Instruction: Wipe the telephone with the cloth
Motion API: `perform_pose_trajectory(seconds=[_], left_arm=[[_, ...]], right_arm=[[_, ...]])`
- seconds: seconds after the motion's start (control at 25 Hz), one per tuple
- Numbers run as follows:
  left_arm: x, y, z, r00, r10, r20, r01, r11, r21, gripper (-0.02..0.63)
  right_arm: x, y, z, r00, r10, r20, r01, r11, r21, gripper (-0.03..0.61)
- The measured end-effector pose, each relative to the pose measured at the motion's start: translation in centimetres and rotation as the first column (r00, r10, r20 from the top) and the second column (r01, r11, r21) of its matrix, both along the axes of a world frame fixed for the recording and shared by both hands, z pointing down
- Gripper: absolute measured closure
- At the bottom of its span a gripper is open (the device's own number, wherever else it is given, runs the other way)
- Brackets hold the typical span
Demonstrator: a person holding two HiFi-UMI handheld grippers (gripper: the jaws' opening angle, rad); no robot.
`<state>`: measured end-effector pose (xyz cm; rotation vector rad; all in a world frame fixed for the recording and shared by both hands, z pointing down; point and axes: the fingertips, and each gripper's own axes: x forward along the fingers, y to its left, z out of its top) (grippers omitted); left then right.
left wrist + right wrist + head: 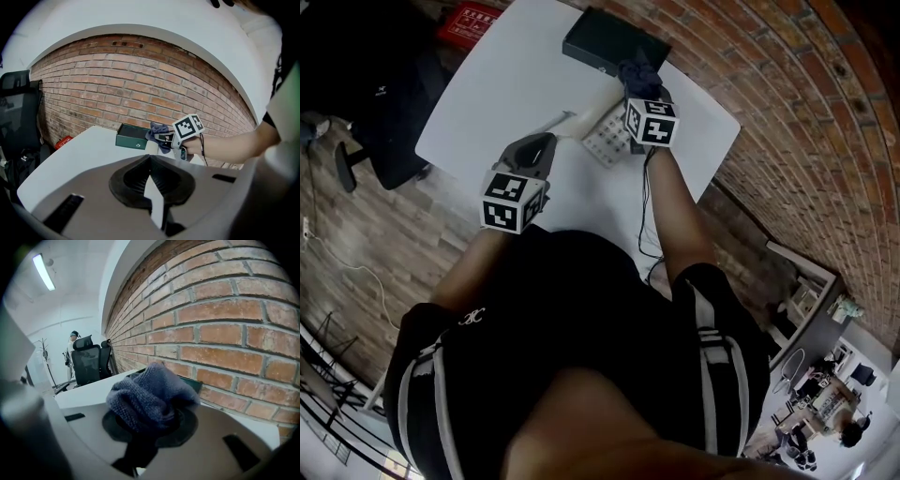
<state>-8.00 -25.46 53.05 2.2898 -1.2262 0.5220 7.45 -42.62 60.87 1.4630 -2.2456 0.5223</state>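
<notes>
Cloth [149, 397] clamped in right claw [639, 91], near telephone [605, 141].

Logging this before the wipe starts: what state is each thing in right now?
Cloth: bunched, clamped between jaws.
Right hand-held gripper: shut on it.
Left hand-held gripper: shut, empty.
Telephone: lying on table.
Box: flat on table; open or closed unclear.

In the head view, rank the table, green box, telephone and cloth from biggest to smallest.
1. table
2. green box
3. telephone and cloth: about alike, since the telephone is partly hidden.
</notes>
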Motion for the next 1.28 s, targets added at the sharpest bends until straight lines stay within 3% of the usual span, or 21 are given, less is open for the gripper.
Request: perform_pose_trajectory(seconds=[0.24, 0.36, 0.56, 0.76, 1.0, 1.08, 1.28], left_arm=[[-1.2, -0.8, 0.7, 0.999, -0.039, -0.016, 0.039, 0.999, -0.01, 0.621], [-1.5, -1.1, 1.6, 0.999, -0.048, -0.022, 0.047, 0.998, -0.028, 0.621], [-1.2, -1.6, 1.8, 0.998, -0.044, -0.034, 0.043, 0.999, -0.015, 0.62], [-1.3, -1.6, 1.7, 0.998, -0.039, -0.041, 0.039, 0.999, -0.009, 0.62], [-2.2, -1.1, 1.2, 0.998, -0.045, -0.04, 0.045, 0.999, 0.006, 0.621], [-2.3, -0.8, 0.9, 0.998, -0.041, -0.041, 0.041, 0.999, 0.015, 0.621], [-1.9, 0.0, 0.1, 0.998, -0.035, -0.046, 0.036, 0.999, 0.039, 0.621]], right_arm=[[-2.4, -0.1, 0.5, 0.999, -0.048, -0.006, 0.048, 0.999, 0.002, 0.518], [-3.3, 0.6, 0.4, 0.998, -0.044, 0.035, 0.043, 0.999, 0.024, 0.518], [-5.8, 3.0, 0.3, 0.989, -0.125, 0.086, 0.122, 0.992, 0.039, 0.518], [-7.7, 5.4, 0.7, 0.97, -0.136, 0.202, 0.141, 0.99, -0.012, 0.518], [-11.4, 9.6, 2.2, 0.957, -0.218, 0.19, 0.23, 0.973, -0.039, 0.518], [-12.7, 11.1, 2.9, 0.949, -0.257, 0.183, 0.273, 0.96, -0.067, 0.518], [-14.6, 15.8, 6.2, 0.909, -0.409, 0.079, 0.417, 0.892, -0.176, 0.518]])
